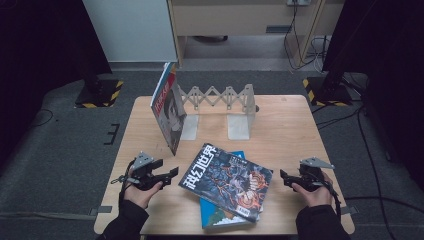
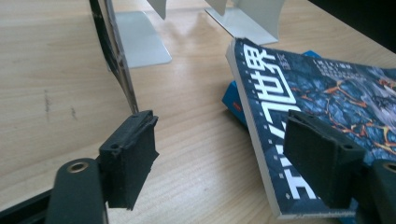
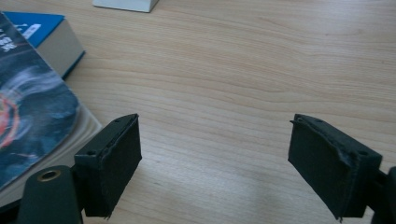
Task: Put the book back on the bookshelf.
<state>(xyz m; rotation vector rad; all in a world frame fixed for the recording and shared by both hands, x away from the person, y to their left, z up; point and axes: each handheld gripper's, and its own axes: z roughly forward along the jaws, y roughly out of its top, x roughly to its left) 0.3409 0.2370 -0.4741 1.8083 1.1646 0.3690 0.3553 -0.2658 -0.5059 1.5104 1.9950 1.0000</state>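
Magazine (image 1: pixel 226 182) lies flat, long axis diagonal; both tools (image 1: pixel 171 173) (image 1: pixel 283 176) apart, holding nothing.

Three books were on the wooden table (image 1: pixel 290 125): one red-covered magazine standing upright (image 1: pixel 169 107), one dark-covered paperback (image 1: pixel 227 181) lying on one blue book (image 1: pixel 216 217); one white, seemingly metal, expanding bookend rack (image 1: pixel 220 107).

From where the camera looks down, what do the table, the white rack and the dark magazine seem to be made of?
Table: pale wood or a wood-look top, matt, with visible grain.
Rack: probably thin painted metal, smooth white, with flat bent feet and crossed slats.
Magazine: paper with a glossy printed cover; the page edges show in the left gripper view.
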